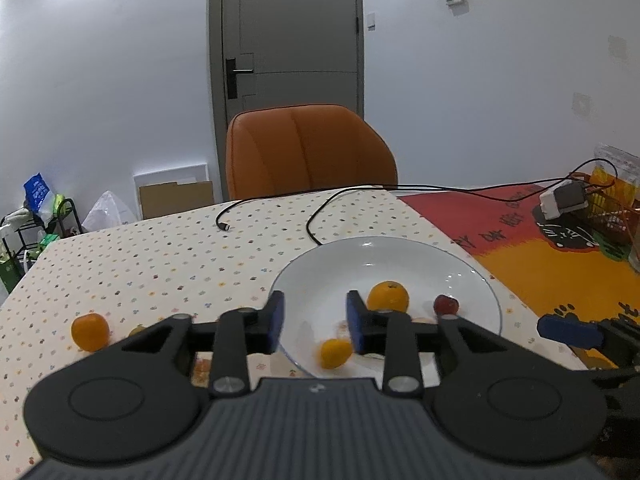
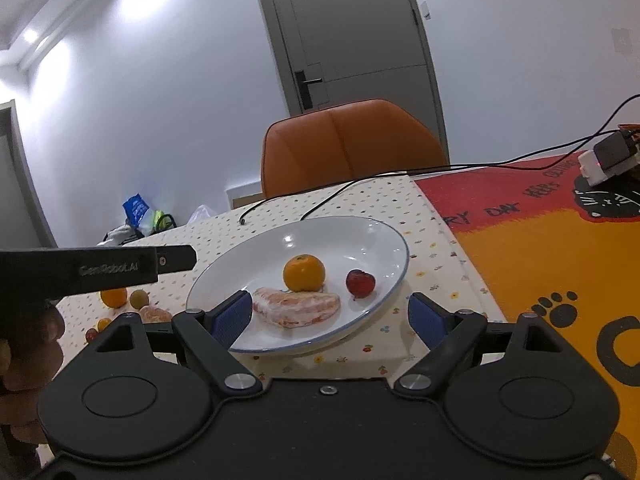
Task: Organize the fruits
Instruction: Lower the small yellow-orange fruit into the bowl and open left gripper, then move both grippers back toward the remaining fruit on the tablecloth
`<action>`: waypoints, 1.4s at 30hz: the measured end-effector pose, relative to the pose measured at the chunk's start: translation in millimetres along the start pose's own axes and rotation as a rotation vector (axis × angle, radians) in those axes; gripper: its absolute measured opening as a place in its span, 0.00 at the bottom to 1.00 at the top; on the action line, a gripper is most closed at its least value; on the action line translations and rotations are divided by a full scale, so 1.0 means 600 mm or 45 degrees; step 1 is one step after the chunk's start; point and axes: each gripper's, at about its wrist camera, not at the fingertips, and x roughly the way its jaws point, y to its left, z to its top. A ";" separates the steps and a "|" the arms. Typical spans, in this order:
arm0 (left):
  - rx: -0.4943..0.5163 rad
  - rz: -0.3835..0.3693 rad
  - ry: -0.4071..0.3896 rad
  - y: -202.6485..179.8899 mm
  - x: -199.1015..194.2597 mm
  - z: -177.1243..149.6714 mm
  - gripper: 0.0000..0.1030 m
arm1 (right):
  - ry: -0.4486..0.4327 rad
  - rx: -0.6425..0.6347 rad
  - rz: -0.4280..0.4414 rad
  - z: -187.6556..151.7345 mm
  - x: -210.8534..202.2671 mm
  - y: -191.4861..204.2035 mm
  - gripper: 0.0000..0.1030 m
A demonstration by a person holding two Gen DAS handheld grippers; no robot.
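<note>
Left gripper (image 1: 315, 322) hangs with jaws spread and empty over the near-left rim of the round white ceramic plate (image 1: 472, 280), a small yellow-orange fruit (image 1: 335, 353) lying just below and between them; right gripper (image 2: 331, 316), likewise spread and empty, stands near that plate's front edge.

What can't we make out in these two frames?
- Left wrist view: pomelo segment is mostly hidden behind the left tongs.
- Left wrist view: peeled fruit is blocked by the tongs' linkage and blurred.
- Left wrist view: yellow fruit is blurred; unclear whether it rests on the plate.
- Right wrist view: small fruits are too small to identify.
</note>
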 end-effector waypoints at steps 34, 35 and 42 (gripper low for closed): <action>-0.248 0.321 -0.067 0.178 -0.112 -0.027 0.86 | 0.052 0.017 0.081 0.005 -0.006 0.083 1.00; -0.257 0.328 -0.068 0.183 -0.114 -0.028 0.86 | 0.057 0.013 0.084 0.005 -0.005 0.086 1.00; -0.306 0.367 -0.060 0.216 -0.124 -0.043 0.86 | 0.073 -0.028 0.111 0.003 -0.002 0.116 1.00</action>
